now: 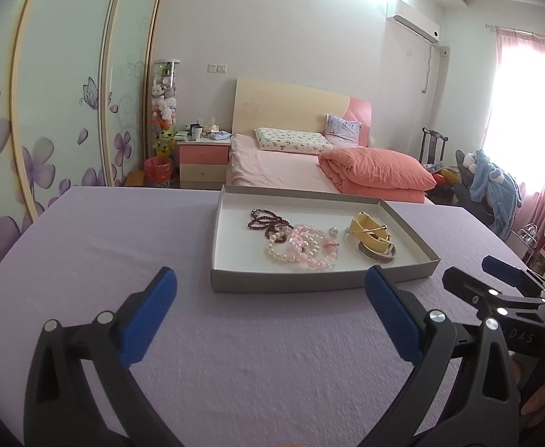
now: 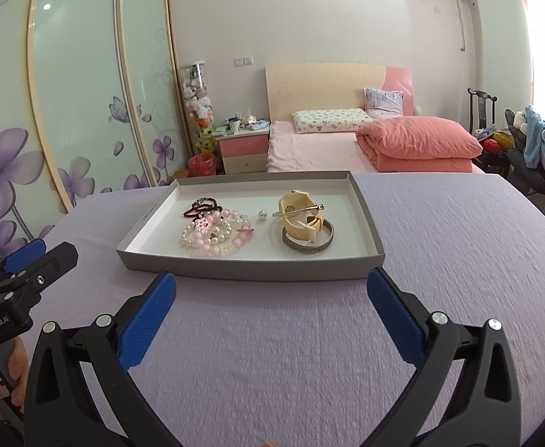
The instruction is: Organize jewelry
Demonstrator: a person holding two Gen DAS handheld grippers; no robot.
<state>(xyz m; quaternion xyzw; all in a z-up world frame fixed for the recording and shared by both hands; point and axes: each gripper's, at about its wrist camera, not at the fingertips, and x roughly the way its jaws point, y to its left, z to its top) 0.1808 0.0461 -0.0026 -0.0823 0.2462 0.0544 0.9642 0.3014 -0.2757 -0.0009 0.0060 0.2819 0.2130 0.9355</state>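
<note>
Right wrist view: my right tool and left tool both hang released, empty, before the tray on the table. Beaded bracelets sit tangled left, bangles right; early or finished, can't tell.

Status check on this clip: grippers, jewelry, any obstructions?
Left gripper open, right gripper open, both empty, short of the tray. Bead bracelets, loose pearl, bangles all inside it. Purple cloth bare between.
</note>
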